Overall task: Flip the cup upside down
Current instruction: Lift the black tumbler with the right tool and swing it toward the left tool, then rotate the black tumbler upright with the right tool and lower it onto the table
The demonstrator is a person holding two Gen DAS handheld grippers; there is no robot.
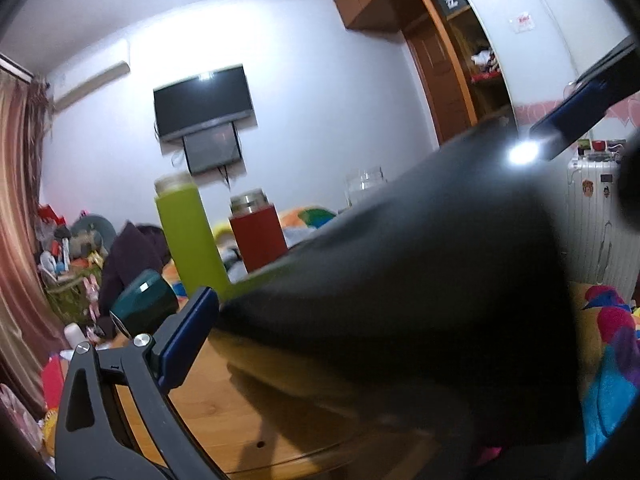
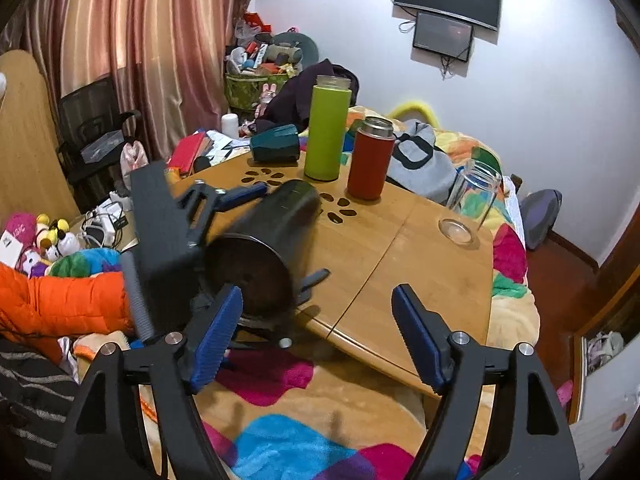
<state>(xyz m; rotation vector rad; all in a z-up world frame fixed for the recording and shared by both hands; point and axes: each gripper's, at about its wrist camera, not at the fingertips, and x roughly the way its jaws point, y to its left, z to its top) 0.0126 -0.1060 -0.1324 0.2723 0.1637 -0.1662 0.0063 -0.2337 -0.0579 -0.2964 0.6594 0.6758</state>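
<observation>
A black cup (image 2: pixel 268 244) is held tilted on its side above the wooden table (image 2: pixel 400 248), its open mouth turned toward the right wrist camera. My left gripper (image 2: pixel 276 236) is shut on the black cup, one blue finger at its far side, the other at its near side. In the left wrist view the black cup (image 1: pixel 400 272) fills the middle, blurred, between the blue fingers (image 1: pixel 188 332). My right gripper (image 2: pixel 316 336) is open and empty, near the table's front edge, just below the cup.
On the table stand a green bottle (image 2: pixel 326 128), a red flask (image 2: pixel 370 160), a clear glass (image 2: pixel 472 196) with its lid (image 2: pixel 456 230) beside it, and a dark teal cup (image 2: pixel 276 144) lying on its side. Bedding and clutter surround the table.
</observation>
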